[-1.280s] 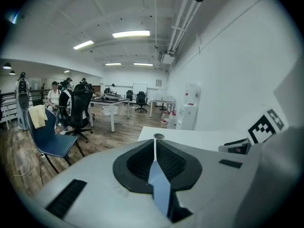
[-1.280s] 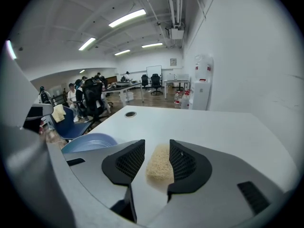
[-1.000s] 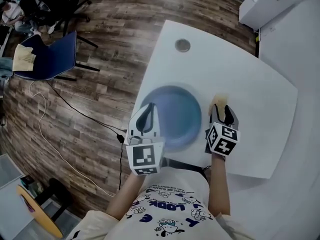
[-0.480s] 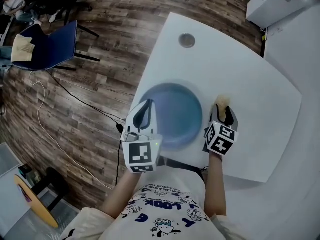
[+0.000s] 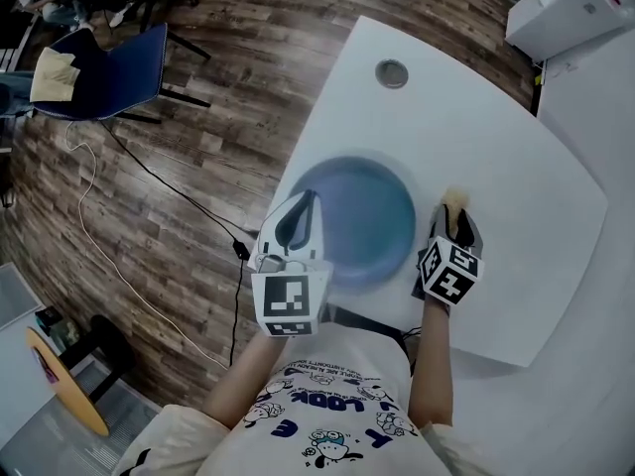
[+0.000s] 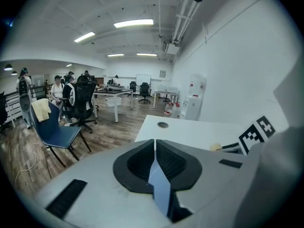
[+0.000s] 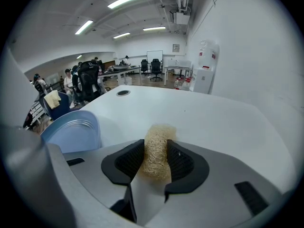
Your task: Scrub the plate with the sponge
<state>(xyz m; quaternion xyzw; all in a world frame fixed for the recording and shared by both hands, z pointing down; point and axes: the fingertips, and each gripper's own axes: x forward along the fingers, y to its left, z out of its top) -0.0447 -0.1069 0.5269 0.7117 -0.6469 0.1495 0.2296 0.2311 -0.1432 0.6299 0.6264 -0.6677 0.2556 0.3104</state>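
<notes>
A round blue plate [image 5: 362,216] lies on the white table [image 5: 516,167] near its left edge. My left gripper [image 5: 296,224] is shut on the plate's near-left rim; in the left gripper view a thin blue edge of the plate [image 6: 160,186] runs between the closed jaws of the left gripper [image 6: 155,144]. To the right of the plate lies a tan fibrous sponge [image 5: 455,201]. My right gripper [image 5: 455,228] reaches down over it. Its jaws have just been closing, and in the right gripper view the right gripper [image 7: 156,146] presses its pads on both sides of the sponge [image 7: 156,153]. The plate [image 7: 73,132] shows at left there.
A round metal grommet [image 5: 392,72] sits in the table's far part. A white box [image 5: 575,3] stands beyond the table at top right. On the wooden floor to the left are a blue chair [image 5: 119,72] and a loose cable [image 5: 109,256].
My right gripper has sunk a little over the sponge. The left gripper stays on the plate's rim, and the plate has not moved on the table.
</notes>
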